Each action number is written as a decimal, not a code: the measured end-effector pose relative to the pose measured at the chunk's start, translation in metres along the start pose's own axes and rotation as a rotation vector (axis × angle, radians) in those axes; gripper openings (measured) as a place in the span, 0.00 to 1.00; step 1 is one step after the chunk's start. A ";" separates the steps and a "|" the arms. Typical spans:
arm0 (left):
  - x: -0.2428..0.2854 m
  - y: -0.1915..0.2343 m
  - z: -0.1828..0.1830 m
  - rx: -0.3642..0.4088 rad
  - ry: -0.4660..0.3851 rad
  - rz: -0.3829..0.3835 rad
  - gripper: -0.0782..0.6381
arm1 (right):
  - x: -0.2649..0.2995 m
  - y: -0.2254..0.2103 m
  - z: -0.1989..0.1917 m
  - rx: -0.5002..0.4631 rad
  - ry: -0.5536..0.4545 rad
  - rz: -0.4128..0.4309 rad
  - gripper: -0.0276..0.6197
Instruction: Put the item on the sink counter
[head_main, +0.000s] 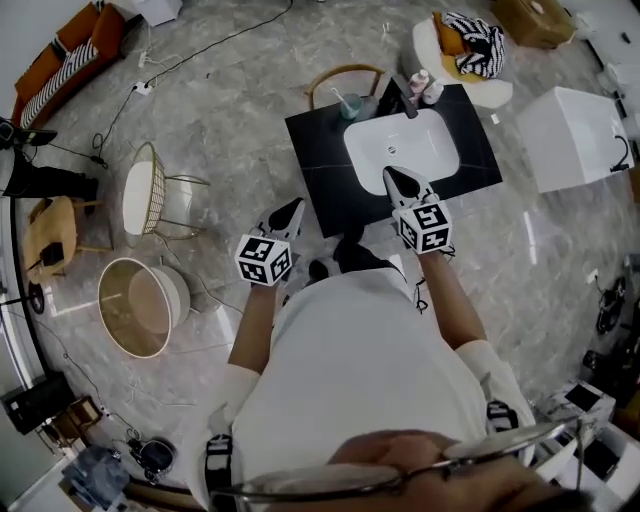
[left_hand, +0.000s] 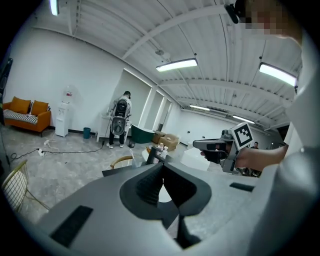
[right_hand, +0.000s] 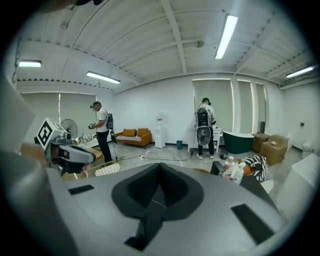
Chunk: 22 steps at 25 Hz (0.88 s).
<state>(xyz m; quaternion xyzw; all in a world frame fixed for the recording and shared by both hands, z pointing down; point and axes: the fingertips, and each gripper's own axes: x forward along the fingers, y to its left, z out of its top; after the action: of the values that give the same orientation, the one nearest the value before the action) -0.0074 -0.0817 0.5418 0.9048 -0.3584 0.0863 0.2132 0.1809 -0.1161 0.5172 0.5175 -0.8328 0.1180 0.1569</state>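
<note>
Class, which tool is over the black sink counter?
The right tool, tip above the black sink counter at its white basin; the left tool hangs over grey floor.

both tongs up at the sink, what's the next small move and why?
Probably open the right tongs and go fetch the item: it and the left tongs are both shut on nothing in front of the sink counter, so nothing can be set down yet. Which item is meant isn't clear.

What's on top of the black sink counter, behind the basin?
A dark faucet, with pale bottles to its right and a teal cup to its left. The right gripper hides part of the counter near its front edge.
</note>
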 end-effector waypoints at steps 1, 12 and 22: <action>-0.001 -0.006 0.002 0.005 -0.009 -0.011 0.12 | -0.010 0.002 0.002 -0.001 -0.008 -0.009 0.05; 0.002 -0.078 0.036 0.024 -0.107 -0.046 0.12 | -0.083 -0.002 0.012 -0.016 -0.071 0.019 0.05; 0.003 -0.110 0.034 -0.006 -0.121 0.076 0.12 | -0.103 -0.022 0.018 -0.056 -0.110 0.146 0.05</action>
<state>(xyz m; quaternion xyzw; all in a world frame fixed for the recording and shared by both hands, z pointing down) 0.0706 -0.0275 0.4765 0.8934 -0.4051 0.0383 0.1906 0.2412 -0.0477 0.4620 0.4566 -0.8786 0.0774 0.1162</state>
